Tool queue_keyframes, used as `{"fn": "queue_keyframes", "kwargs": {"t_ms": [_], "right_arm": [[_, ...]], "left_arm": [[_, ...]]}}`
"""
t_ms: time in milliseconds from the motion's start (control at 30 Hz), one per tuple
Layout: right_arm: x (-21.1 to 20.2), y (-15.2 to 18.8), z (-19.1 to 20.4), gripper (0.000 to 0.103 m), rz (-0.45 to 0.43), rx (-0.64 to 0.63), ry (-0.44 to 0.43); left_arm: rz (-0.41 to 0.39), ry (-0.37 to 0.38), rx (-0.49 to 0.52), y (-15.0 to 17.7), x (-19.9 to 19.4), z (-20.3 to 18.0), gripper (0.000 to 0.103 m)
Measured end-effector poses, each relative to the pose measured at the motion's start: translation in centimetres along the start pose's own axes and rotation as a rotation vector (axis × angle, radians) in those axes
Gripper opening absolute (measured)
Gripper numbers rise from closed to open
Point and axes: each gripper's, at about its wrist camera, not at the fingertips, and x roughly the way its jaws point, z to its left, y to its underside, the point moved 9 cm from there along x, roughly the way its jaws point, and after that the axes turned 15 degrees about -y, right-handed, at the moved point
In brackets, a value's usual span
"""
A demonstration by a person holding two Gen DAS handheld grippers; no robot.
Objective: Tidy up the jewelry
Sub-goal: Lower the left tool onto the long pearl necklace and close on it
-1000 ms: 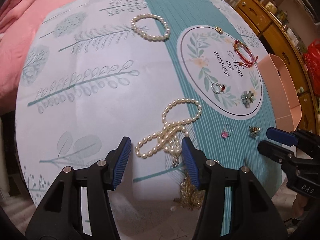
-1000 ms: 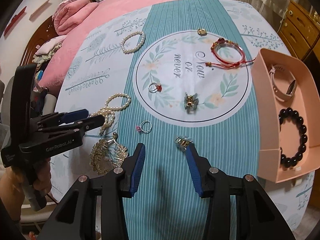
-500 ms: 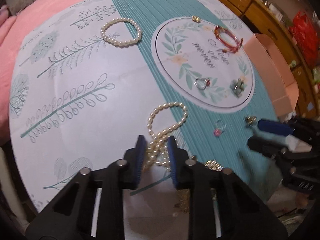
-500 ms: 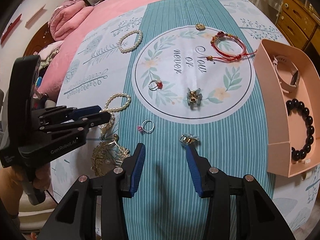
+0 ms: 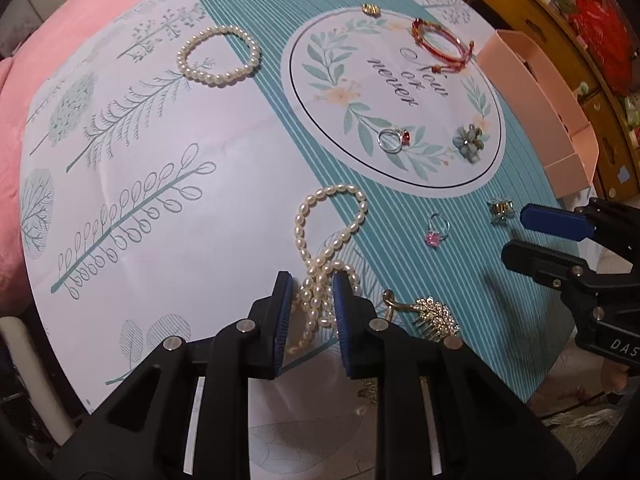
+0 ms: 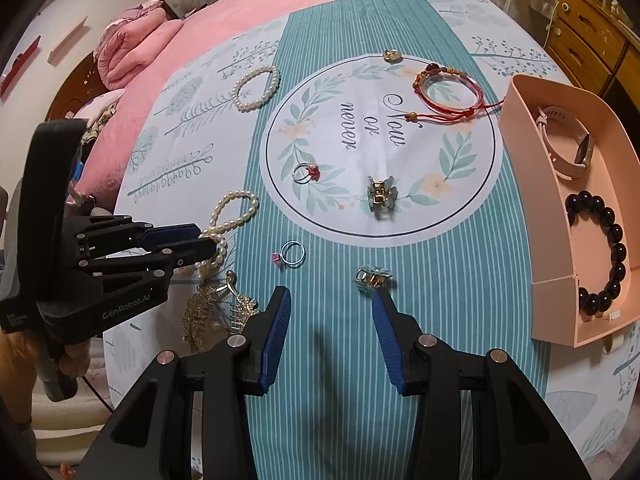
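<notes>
Tablecloth (image 6: 460,288) teal-striped, leaf print; pink bed (image 6: 280,4) behind. Left gripper (image 5: 310,300) pinches pearl necklace (image 5: 320,248) near front edge. Right gripper (image 6: 330,308) wide, empty. Pink tray (image 6: 520,140) at right edge.

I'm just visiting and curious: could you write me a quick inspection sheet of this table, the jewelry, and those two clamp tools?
Surface: teal and white leaf-print tablecloth, words "Now or never" in a circle.
Job's things: long pearl necklace between the left gripper jaws; round pearl bracelet, red cord bracelet, silver ring with red stone, silver ring with pink stone, two small flower hair clips, gold leaf hair comb loose.
Pink plastic tray: black bead bracelet, pink wristband watch.
Clutter: nothing seen.
Grippers: left closed on pearls; right gripper open, empty.
Cables: nothing seen.
Surroundings: pink bedding, wooden drawers.
</notes>
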Motion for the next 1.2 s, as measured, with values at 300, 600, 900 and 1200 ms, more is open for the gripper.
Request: {"fn": "queue_keyframes", "kwargs": {"t_ms": [300,600,900,1200], "right_arm": [[-0.6,0.0,-0.2,0.043,-0.010,0.013,-0.004],[-0.8,0.1,-0.3,0.043,-0.026,0.027,-0.009],[-0.8,0.2,-0.7,0.043,-0.027,0.039,-0.009],[-0.6,0.1,-0.2,0.043,-0.028,0.027,-0.010]], "left_arm": [[0.084,0.046,0.070,-0.8,0.4,0.0,0.019],[0.119,0.018,0.173,-1.9,0.7,-0.5,0.025],[0.094,-0.039,0.255,-2.2,0.4,-2.6,0.033],[0.076,-0.028,0.162,-2.1,-0.4,-2.4,0.007]]}}
